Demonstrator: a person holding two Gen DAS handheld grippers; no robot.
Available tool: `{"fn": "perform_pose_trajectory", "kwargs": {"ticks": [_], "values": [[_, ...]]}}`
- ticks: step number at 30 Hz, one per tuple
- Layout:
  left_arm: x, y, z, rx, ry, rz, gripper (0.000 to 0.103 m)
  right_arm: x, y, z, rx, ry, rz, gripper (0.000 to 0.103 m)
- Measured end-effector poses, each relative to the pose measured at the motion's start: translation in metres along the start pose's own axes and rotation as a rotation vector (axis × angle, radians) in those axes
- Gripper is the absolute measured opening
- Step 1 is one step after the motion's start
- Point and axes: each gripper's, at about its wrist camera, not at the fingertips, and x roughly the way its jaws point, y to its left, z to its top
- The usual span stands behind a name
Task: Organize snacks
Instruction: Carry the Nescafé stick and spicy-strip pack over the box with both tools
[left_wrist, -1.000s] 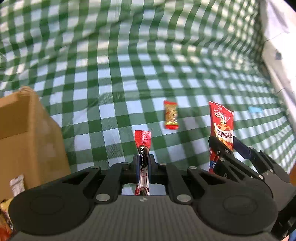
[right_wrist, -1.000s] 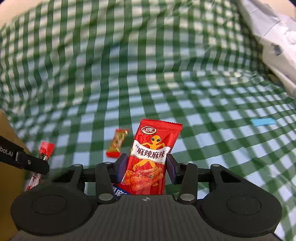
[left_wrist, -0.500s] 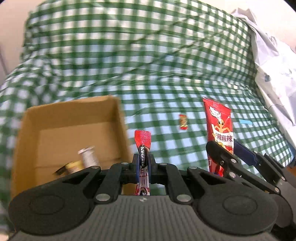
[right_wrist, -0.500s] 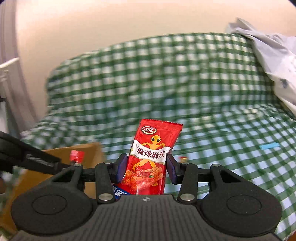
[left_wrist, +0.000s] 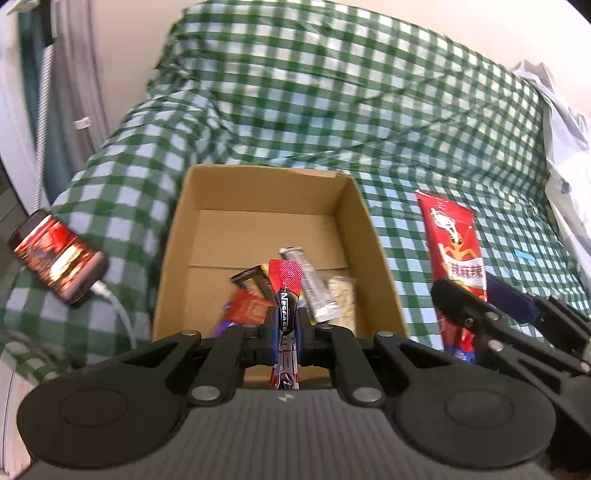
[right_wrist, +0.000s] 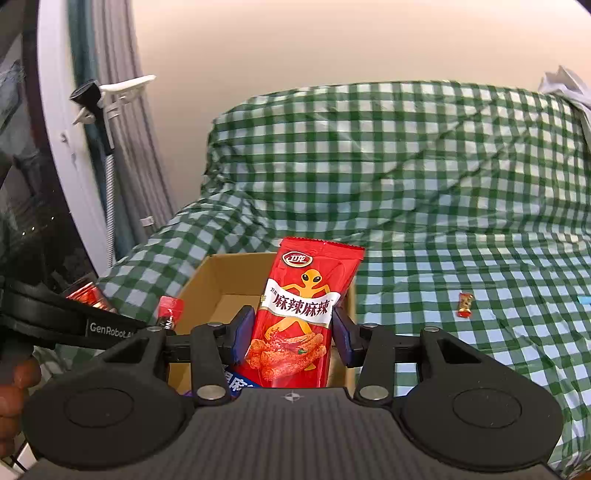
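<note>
Seen from the left wrist, a phone (left_wrist: 59, 264) with a lit red screen lies on the green checked cloth (left_wrist: 332, 110) at nine o'clock, a white cable (left_wrist: 118, 310) plugged into it. The cardboard box (left_wrist: 177, 236) sits open at the centre, with several snack packets (left_wrist: 325, 291) on its floor. The left gripper (left_wrist: 286, 334) is pinched tight on a red Nescafe stick (left_wrist: 286, 295), upright over the box's near edge. At three o'clock the right gripper (left_wrist: 476, 306) clamps a red spicy-strip packet (left_wrist: 454, 243), its jaws partly spread against the packet's sides. From the right wrist, a small red candy (right_wrist: 465, 304) lies alone on the cloth at three o'clock, well apart from the box.
</note>
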Motion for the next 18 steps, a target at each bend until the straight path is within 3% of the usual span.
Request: {"fn": "perform_pose_trajectory", "kwargs": {"ticks": [8,18], "values": [[-0.014,0.026,-0.013,-0.038,-0.031,0.01,0.009,-0.015,0.024,0.0,-0.047,0.0,-0.004,0.047],[-0.014,0.03,-0.011,-0.058,-0.04,0.003,0.009,-0.018,0.027,0.0,-0.063,0.006,-0.005,0.048]]}}
